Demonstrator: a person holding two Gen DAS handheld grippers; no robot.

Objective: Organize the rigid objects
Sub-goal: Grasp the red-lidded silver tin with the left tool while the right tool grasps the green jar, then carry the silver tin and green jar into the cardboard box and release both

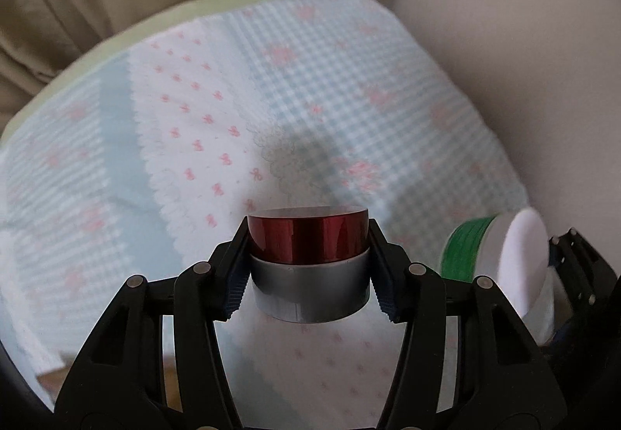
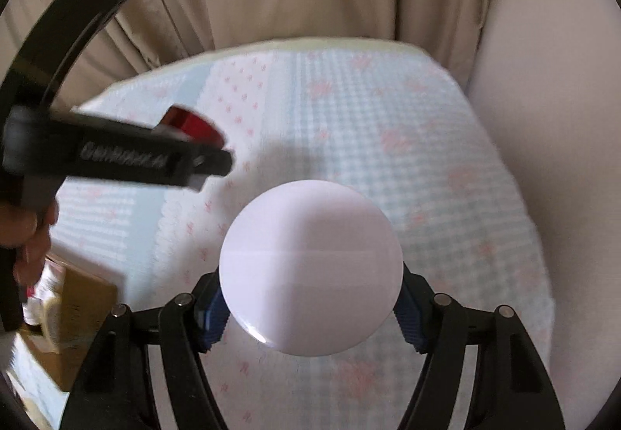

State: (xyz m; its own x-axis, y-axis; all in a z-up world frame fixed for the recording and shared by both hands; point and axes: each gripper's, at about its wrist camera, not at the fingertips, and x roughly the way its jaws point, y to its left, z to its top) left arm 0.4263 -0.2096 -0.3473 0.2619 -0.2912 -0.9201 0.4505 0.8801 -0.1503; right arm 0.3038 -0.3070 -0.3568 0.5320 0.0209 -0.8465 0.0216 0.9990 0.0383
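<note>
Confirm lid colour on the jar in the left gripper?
Glossy dark red lid over a silver-grey body; left wrist view shows it best.

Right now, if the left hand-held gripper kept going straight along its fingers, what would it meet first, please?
Probably the patterned cloth. The left hand-held gripper, shut on the red-lidded jar, points down at bare cloth; depth is unclear.

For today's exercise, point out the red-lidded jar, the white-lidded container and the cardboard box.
Red-lidded jar [image 1: 308, 238]: left wrist view, on the lid's glossy side.
White-lidded container [image 2: 310, 267]: right wrist view, centre of the lid.
Cardboard box [image 2: 83, 317]: right wrist view, on its brown face.
</note>
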